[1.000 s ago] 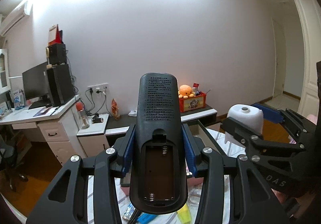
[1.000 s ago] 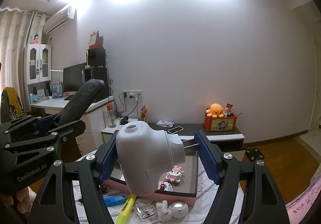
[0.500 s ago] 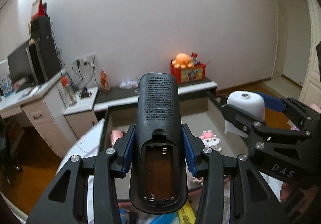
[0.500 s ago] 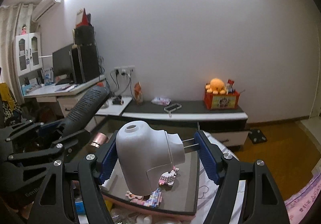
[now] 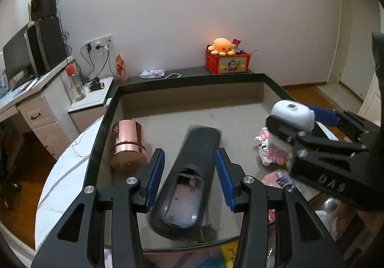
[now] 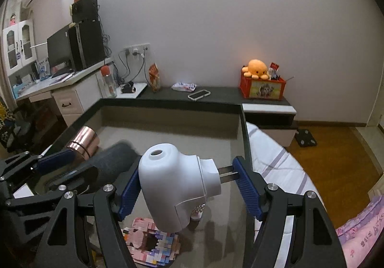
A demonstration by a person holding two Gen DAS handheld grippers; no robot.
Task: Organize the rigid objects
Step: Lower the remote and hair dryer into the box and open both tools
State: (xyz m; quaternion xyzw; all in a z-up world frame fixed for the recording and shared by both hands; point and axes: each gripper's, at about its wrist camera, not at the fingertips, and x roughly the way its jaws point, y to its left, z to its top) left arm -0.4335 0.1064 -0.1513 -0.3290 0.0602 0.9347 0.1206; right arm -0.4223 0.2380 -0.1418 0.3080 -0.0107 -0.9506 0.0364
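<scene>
My left gripper (image 5: 189,178) is open over a dark-rimmed tray (image 5: 192,78). A black remote (image 5: 189,172) with its battery bay open lies blurred between the blue pads, which stand apart from its sides. My right gripper (image 6: 188,186) is shut on a white plug-in device (image 6: 172,184), held above the tray; its metal prongs press against the right pad. It also shows in the left wrist view (image 5: 291,114). The remote also shows in the right wrist view (image 6: 112,160).
A copper tin (image 5: 128,145) lies on its side at the tray's left. A pink block model (image 6: 151,246) sits under the white device. A red box with an orange plush (image 5: 226,60) stands on the far shelf. A white striped cloth (image 6: 276,162) lies right of the tray.
Both grippers tilted down over the tray. My left gripper opened and the remote dropped out of its grip toward the tray floor. My right gripper still holds the white device.
</scene>
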